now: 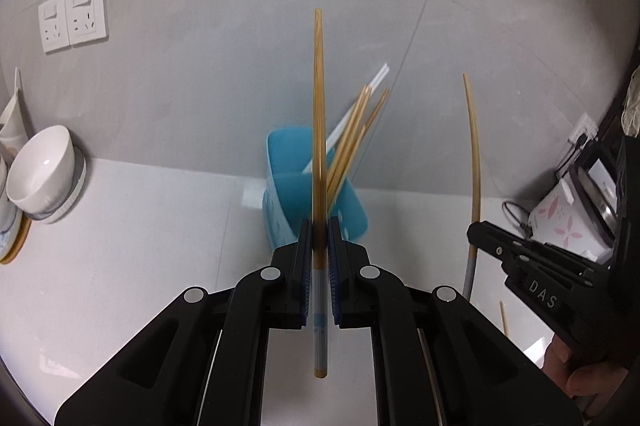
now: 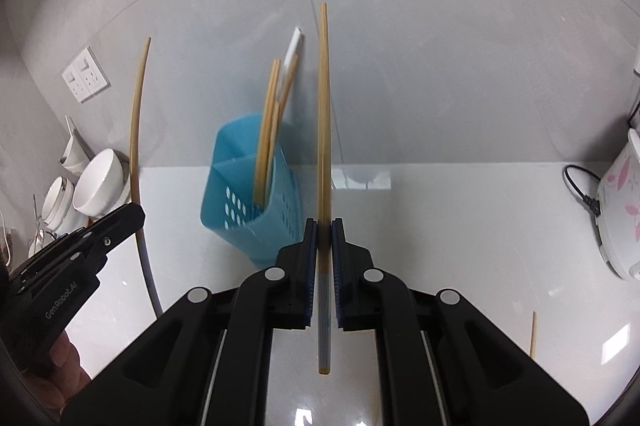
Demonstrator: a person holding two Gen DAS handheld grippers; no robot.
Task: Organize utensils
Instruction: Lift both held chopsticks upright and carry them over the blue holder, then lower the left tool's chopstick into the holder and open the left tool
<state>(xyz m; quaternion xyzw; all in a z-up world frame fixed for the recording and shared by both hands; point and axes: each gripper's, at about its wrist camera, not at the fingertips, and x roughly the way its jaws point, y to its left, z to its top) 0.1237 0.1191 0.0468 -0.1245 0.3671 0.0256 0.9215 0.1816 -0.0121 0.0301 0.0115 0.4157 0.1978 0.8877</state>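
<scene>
Left gripper (image 1: 319, 258) clamped on a bamboo chopstick (image 1: 318, 129), centre frame, tip up, gripped near its grey-banded end, likely so the thin end can be dropped into the holder. Right gripper (image 2: 324, 254) likewise pinches its own chopstick (image 2: 323, 121) upright. Blue perforated utensil holder (image 2: 244, 201) stands mid-frame on the white counter (image 2: 460, 226) by the wall, several chopsticks (image 2: 267, 137) already leaning inside. One loose chopstick (image 2: 532, 334) lies lower right. Bowls (image 1: 42, 173) at left edge.
</scene>
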